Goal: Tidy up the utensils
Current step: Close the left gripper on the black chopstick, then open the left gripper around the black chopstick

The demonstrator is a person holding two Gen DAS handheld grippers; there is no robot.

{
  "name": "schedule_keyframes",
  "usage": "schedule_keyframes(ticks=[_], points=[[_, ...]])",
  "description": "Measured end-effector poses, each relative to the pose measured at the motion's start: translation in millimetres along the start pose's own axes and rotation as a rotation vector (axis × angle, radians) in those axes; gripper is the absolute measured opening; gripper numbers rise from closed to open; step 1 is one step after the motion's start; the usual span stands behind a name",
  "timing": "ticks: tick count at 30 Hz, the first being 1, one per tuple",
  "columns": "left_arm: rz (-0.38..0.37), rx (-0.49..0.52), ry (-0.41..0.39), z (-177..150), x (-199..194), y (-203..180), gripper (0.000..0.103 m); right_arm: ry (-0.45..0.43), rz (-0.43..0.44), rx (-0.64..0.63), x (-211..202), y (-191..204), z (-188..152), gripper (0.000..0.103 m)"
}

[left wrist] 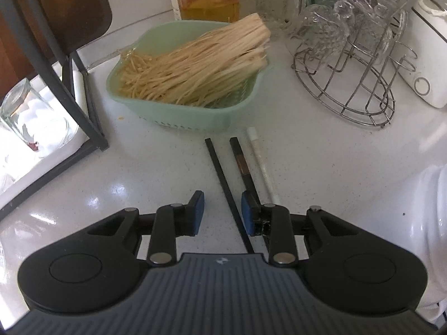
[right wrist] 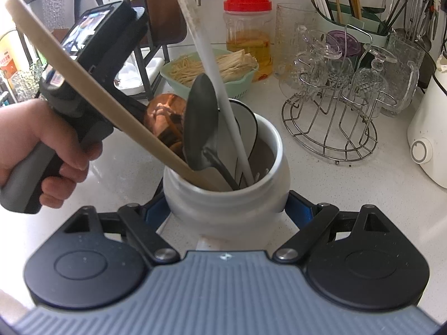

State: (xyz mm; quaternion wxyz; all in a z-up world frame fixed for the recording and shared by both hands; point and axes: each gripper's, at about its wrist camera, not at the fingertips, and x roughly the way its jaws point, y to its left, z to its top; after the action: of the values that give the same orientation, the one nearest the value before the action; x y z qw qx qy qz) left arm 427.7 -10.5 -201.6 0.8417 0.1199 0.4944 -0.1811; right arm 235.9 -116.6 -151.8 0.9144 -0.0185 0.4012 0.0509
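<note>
To pick up well, the left gripper (left wrist: 222, 213) should centre on 1 black chopstick (left wrist: 223, 184), close near the thick end and lift it clear of the other black chopstick (left wrist: 242, 167) and the white chopstick (left wrist: 262, 164), all 3 lying on the counter (left wrist: 156, 164) below the green basket (left wrist: 178, 111). Its jaws stand partly apart, 1 chopstick between them, not pinched. The right gripper (right wrist: 227, 206) clamps the white jar (right wrist: 223, 195), which holds a wooden spatula (right wrist: 92, 95) and black spoon (right wrist: 199, 122).
</note>
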Motion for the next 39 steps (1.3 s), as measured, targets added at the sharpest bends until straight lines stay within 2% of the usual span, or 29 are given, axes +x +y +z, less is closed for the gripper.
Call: schedule_keyframes(ticks=[1,2,3,6,15,30,39], points=[[0.004,-0.004,0.003,0,0,0,0.032,0.0,0.0,0.0,0,0,0,0.09],[0.006,-0.001,0.003,0,0,-1,0.023,0.0,0.0,0.0,0,0,0,0.09],[0.012,0.006,0.003,-1,-1,-2,0.009,0.0,0.0,0.0,0,0,0,0.09],[0.02,0.006,0.009,-3,-1,-3,0.006,0.0,0.002,-0.001,1,0,1,0.09],[0.026,-0.073,0.033,-31,-19,6,0.005,0.001,0.018,-0.015,1,-3,2,0.09],[0.057,-0.225,0.069,-104,-62,17,0.005,0.004,0.1,-0.096,-15,-1,-14,0.09],[0.062,-0.253,0.077,-108,-70,22,0.008,-0.006,0.104,-0.094,-20,-1,-19,0.09]])
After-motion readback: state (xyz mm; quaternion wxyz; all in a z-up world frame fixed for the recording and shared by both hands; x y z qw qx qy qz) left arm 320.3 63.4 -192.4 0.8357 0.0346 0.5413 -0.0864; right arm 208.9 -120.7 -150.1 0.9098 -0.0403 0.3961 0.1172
